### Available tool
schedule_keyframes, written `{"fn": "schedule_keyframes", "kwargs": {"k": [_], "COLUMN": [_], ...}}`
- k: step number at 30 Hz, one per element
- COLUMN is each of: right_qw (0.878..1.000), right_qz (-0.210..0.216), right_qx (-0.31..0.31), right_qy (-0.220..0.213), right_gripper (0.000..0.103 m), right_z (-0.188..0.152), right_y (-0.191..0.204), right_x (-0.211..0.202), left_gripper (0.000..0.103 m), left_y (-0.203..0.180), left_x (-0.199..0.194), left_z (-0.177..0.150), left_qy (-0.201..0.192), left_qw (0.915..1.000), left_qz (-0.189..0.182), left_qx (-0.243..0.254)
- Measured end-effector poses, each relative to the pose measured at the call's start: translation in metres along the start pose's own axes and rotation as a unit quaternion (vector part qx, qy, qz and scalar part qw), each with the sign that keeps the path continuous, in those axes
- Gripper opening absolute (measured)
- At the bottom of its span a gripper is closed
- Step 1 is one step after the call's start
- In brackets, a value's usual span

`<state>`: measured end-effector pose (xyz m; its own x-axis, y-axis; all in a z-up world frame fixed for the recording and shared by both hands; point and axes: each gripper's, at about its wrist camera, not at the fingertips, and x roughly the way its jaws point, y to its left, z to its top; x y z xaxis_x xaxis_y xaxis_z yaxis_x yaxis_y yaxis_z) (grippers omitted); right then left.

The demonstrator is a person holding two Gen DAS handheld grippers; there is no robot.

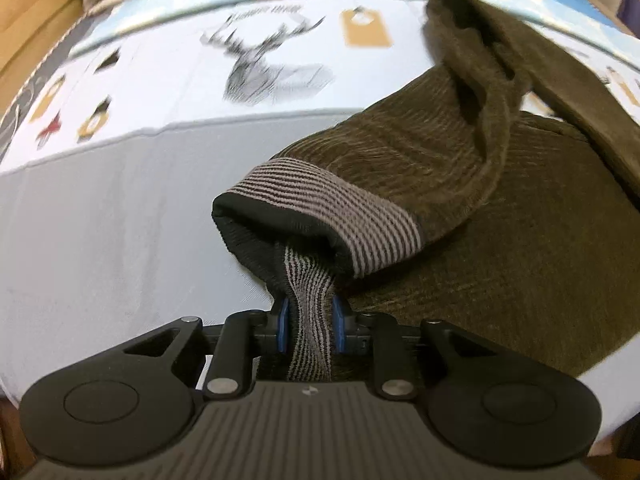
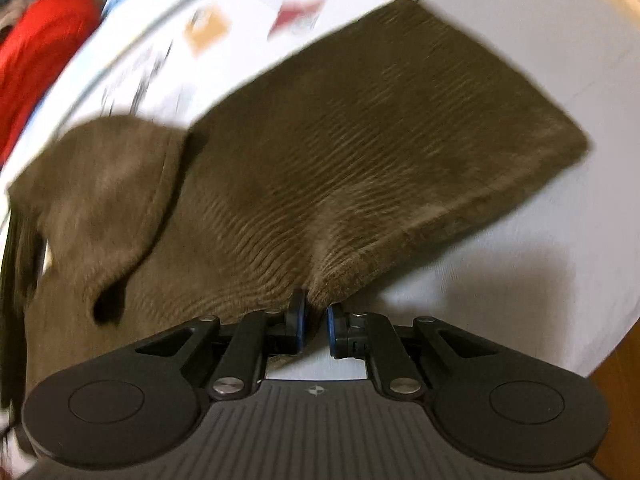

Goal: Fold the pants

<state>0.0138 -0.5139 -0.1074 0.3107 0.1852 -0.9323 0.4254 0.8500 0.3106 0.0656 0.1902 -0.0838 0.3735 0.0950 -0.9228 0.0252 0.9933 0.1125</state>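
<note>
Below my left gripper point(image 1: 308, 322) the striped waistband point(image 1: 316, 216) of the pants point(image 1: 460, 208) runs behind the gripper body, so its end is hidden. My right-wrist view is smeared: the prints on the sheet point(image 2: 540, 40) beyond the pants can't be read, and the red cloth point(image 2: 36, 52) is cut by the picture's left edge.

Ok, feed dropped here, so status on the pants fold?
Left gripper shut on striped waistband. Right gripper shut on pants edge. Olive cloth partly lifted off the printed sheet. Nothing in the way.
</note>
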Motion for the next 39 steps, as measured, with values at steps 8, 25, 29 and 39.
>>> {"fn": "schedule_keyframes", "kwargs": {"k": [8, 25, 29, 39], "right_qw": [0.997, 0.952, 0.950, 0.902], "right_qz": [0.074, -0.078, -0.086, -0.125], "right_qx": [0.020, 0.255, 0.243, 0.340], "right_qy": [-0.032, -0.151, -0.173, -0.236], "right_gripper": [0.032, 0.019, 0.009, 0.006], "right_z": [0.000, 0.025, 0.029, 0.007], "right_y": [-0.038, -0.114, -0.117, -0.174], "right_x": [-0.025, 0.005, -0.008, -0.058], "left_gripper": [0.049, 0.069, 0.050, 0.033], "left_y": [0.021, 0.005, 0.001, -0.005], "left_x": [0.012, 0.041, 0.038, 0.015], "left_z": [0.002, 0.014, 0.013, 0.004], "left_qy": [0.032, 0.067, 0.056, 0.034], "left_qw": [0.9982, 0.9967, 0.9978, 0.9985], "left_qz": [-0.019, 0.008, 0.022, -0.039], "left_qx": [-0.048, -0.046, -0.027, 0.016]}}
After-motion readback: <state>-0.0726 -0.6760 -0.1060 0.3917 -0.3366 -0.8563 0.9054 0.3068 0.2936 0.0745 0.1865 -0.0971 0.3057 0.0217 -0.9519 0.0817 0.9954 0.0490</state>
